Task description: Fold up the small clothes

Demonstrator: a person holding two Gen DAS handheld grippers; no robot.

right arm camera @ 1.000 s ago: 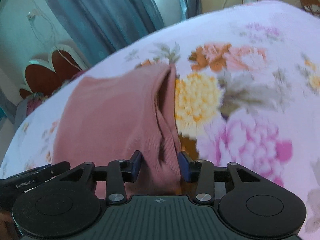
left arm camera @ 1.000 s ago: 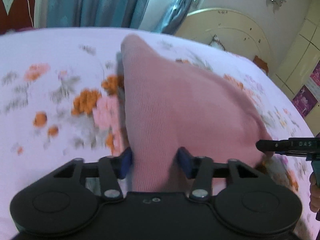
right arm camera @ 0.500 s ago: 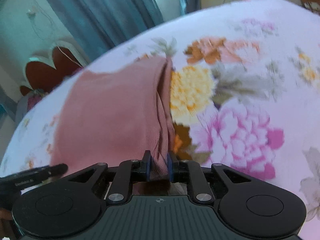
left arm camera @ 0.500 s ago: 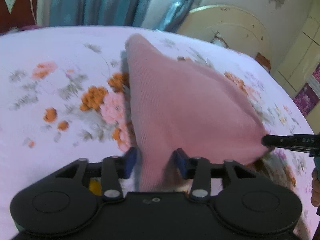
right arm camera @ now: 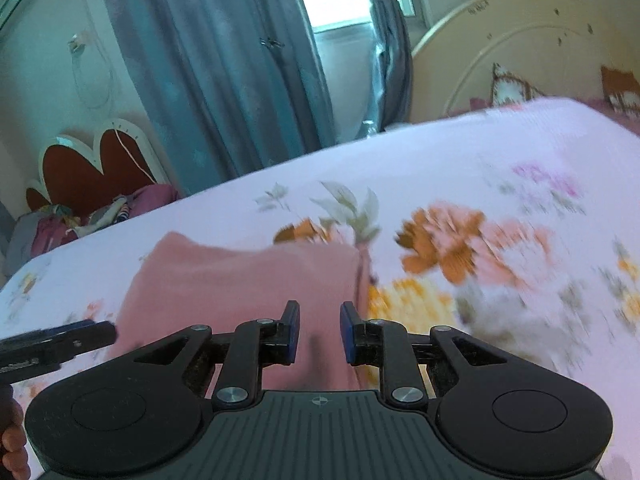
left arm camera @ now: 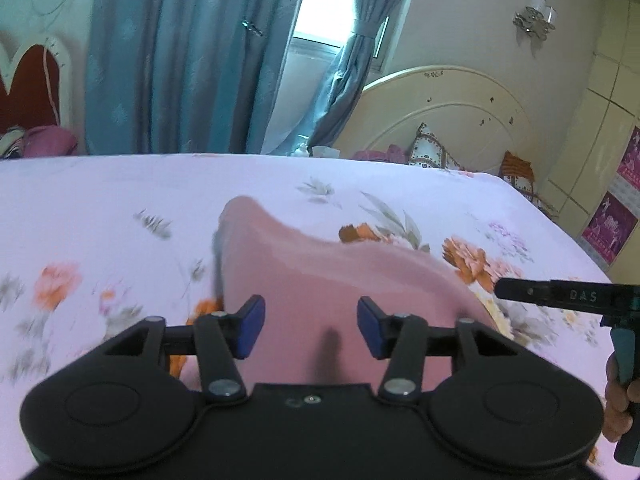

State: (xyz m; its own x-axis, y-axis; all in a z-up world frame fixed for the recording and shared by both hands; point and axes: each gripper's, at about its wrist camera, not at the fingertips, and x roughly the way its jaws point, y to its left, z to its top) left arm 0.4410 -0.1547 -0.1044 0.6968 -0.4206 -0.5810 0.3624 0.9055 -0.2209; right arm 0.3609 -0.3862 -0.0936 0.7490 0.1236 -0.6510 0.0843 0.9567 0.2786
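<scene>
Pink garment [left arm camera: 320, 280]: lies on my floral bedsheet [left arm camera: 100, 200], wide free sheet around.
Left gripper [left arm camera: 311, 328]: closing, cloth between pads, probably not pinched.
Right gripper [right arm camera: 319, 332]: narrow gap, garment edge between, not clamped.

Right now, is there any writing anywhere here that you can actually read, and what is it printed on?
"DAS": white letters on the black arm of the right claw, seen from the left wrist.
Small lettering on the left claw, seen from the right wrist: too blurred to read.
Purple posters on the wardrobe: print too small to read.
</scene>
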